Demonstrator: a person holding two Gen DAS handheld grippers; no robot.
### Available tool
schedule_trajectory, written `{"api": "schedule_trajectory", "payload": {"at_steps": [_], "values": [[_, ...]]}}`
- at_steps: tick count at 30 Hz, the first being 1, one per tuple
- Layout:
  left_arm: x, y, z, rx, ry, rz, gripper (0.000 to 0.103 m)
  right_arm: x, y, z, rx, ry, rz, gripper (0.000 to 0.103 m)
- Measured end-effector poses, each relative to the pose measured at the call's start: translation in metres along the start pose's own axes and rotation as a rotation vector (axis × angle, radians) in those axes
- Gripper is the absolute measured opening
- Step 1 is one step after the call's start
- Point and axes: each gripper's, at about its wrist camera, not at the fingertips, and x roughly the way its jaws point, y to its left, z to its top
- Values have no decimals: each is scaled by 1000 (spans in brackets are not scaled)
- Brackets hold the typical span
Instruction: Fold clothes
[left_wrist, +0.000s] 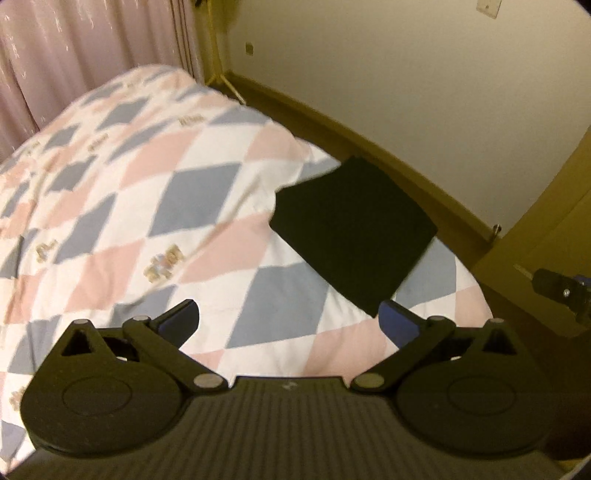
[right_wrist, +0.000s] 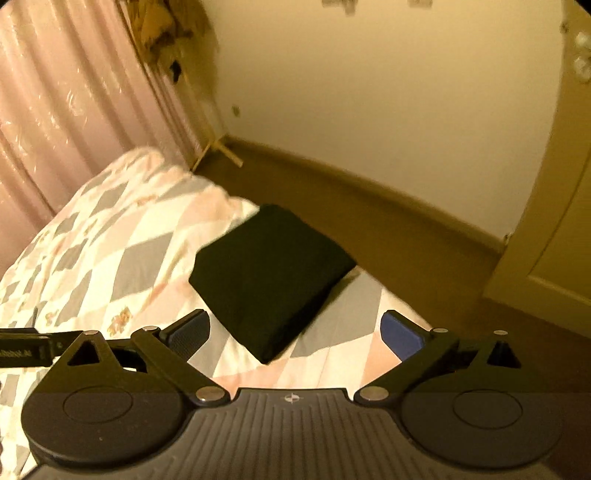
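A black garment lies folded into a flat square on the right side of the bed, close to its edge. In the right wrist view the same black garment sits just beyond the fingers. My left gripper hovers open above the quilt, nothing between its blue pads. My right gripper is also open and empty, held above the near corner of the garment. Part of the right gripper shows at the right edge of the left wrist view.
The bed is covered with a quilt of pink, grey-blue and white diamonds. A pink curtain hangs behind it. Brown floor runs along the bed's right side to a pale wall. A wooden door or cabinet stands at the right.
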Motion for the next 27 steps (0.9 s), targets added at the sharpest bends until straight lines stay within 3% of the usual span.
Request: {"api": "schedule_trajectory", "payload": {"at_steps": [6, 12, 14, 19, 27], "values": [[-60, 20, -6, 36, -157, 23, 102, -45, 34, -25, -6, -130, -70, 103], [-107, 32, -18, 46, -269, -22, 102, -76, 65, -57, -76, -218, -172, 103], [-117, 31, -22, 70, -289, -3, 102, -86, 70, -67, -64, -252, -163, 103], [-118, 29, -28, 90, -237, 26, 102, -94, 67, -75, 49, -213, -113, 103], [-109, 28, -41, 86, -110, 30, 102, -88, 74, -84, 50, -117, -96, 103]]}}
